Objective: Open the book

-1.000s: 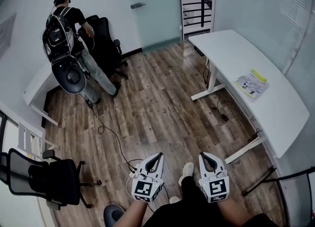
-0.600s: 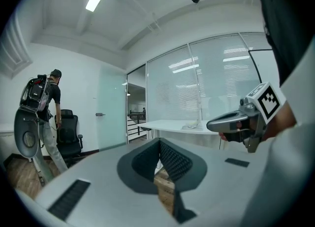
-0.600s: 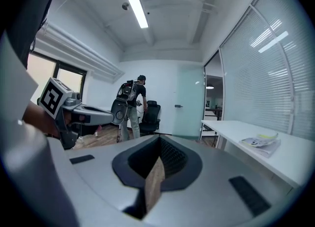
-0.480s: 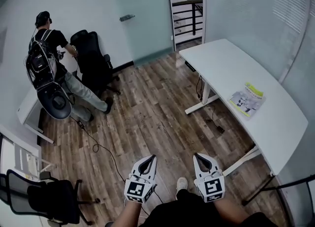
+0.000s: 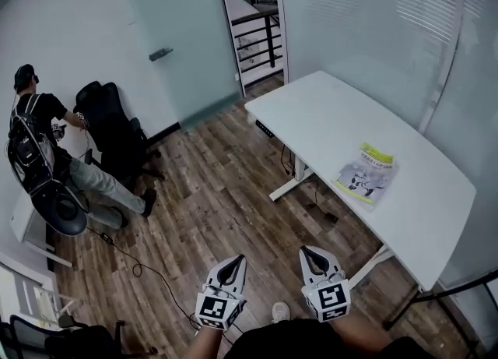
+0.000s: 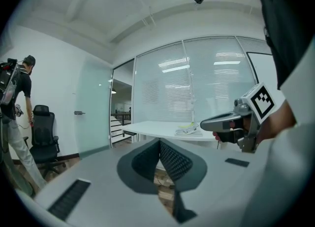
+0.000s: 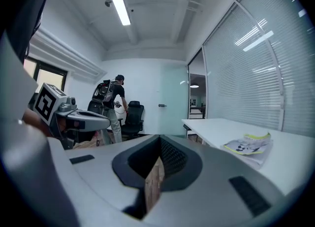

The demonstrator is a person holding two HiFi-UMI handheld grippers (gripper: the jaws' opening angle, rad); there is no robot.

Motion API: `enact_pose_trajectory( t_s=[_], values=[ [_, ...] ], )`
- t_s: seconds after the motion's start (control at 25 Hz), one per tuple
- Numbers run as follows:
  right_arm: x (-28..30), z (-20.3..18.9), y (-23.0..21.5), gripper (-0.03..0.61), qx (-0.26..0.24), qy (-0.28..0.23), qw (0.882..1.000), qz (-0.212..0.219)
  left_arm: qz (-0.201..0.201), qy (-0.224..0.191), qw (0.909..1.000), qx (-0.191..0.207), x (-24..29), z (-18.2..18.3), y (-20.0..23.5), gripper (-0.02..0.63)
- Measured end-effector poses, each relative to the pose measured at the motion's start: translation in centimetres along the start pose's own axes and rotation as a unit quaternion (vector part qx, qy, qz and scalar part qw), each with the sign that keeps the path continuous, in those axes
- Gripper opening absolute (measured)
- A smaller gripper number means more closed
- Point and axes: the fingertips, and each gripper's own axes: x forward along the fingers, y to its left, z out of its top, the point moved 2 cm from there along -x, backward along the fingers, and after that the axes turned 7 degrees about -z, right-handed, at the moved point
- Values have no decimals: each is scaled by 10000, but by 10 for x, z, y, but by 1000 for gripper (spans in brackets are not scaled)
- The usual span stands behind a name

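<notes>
the book (image 5: 367,175) lies flat on the white counter (image 5: 327,116), cover up and apparently closed, close to the long edge that faces the wooden floor (image 5: 210,194). from the person's hands it sits at about two o'clock, well apart from both tools. that spot near the edge probably keeps it easy to reach from the open floor.

the left hand-held gripper (image 5: 236,261) and the right hand-held gripper (image 5: 307,255) are side by side at six o'clock in the head view, just above the person's shoe. both point ahead and only slightly down. each is clenched on nothing: in each gripper view the ribbed pads meet at the tips, with only floor showing behind them. i judge this a carrying pose. with nothing yet in range, there is no reason to spread the jaws.

the forearms run straight out from the body, with the marker cubes facing up. neither wrist is turned toward the counter.

at nine o'clock another person (image 5: 39,147) with a backpack bends beside a black office chair (image 5: 109,128), well clear of the task.

opening the book has not begun.
</notes>
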Motion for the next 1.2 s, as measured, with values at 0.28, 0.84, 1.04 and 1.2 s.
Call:
enact_pose_trajectory(
  t_s=[0.28, 0.84, 1.04, 1.2],
  values=[
    [9, -5, -47, 5, 1468, 83, 9889, -216, -320, 103, 9994, 20, 40, 3, -10, 14],
    [46, 11, -124, 5, 1745, -50, 9788, -1070, -1172, 298, 9927, -12, 146, 20, 7, 14],
    [69, 20, -132, 5, 1862, -13, 9750, -1213, -1597, 67, 9871, 66, 185, 42, 18, 14],
    [87, 30, -140, 5, 2053, -102, 9695, -1335, -1980, 40, 9802, -9, 212, 49, 23, 14]
  ],
)
